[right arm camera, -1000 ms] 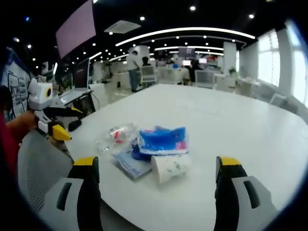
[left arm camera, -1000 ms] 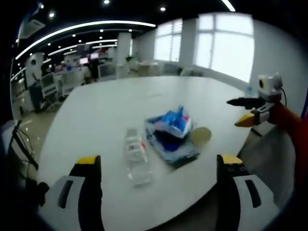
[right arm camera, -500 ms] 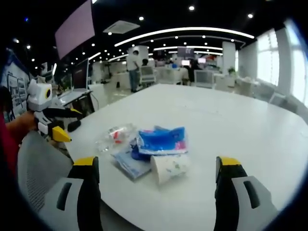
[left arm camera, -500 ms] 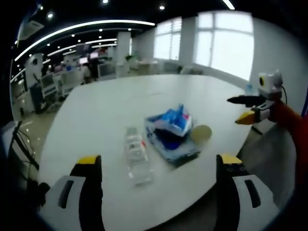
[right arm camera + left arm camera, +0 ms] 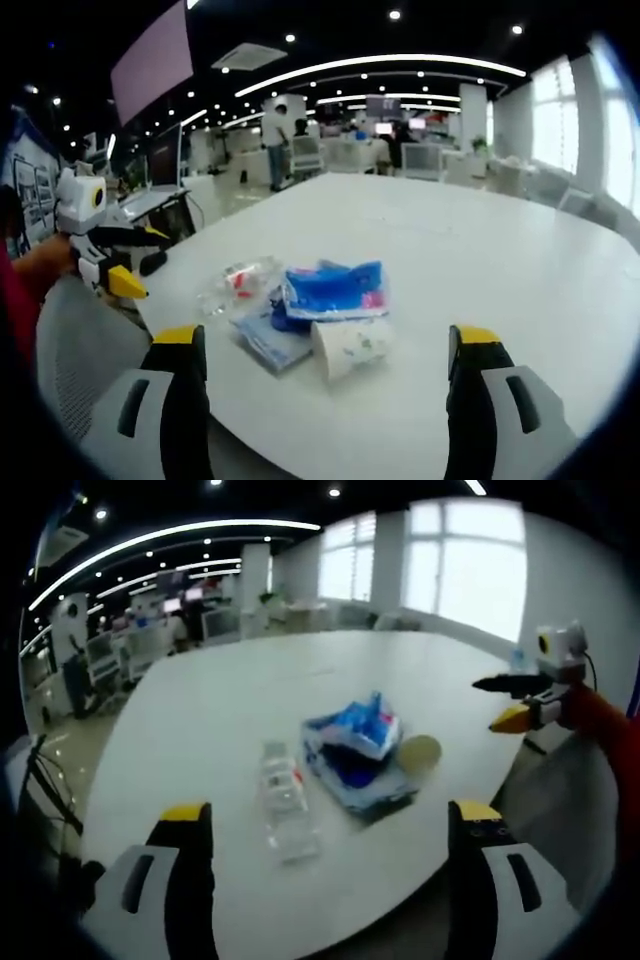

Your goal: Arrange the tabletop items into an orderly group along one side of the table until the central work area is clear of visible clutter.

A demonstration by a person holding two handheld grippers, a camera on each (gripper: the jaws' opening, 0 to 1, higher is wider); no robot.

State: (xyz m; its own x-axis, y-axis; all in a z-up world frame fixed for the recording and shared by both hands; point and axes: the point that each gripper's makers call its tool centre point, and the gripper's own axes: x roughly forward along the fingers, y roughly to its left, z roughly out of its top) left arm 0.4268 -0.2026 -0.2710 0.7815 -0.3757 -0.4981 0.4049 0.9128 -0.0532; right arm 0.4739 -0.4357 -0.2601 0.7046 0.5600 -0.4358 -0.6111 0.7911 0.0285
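Clutter sits bunched near my edge of the white desk [image 5: 250, 690]: a clear plastic bottle [image 5: 283, 802] lying flat, a blue packet [image 5: 333, 288] on top of a blue cloth [image 5: 355, 780], and a paper cup [image 5: 350, 346] on its side touching them. My left claw [image 5: 325, 820] and right claw [image 5: 325, 340] both hang open and empty, short of the pile.
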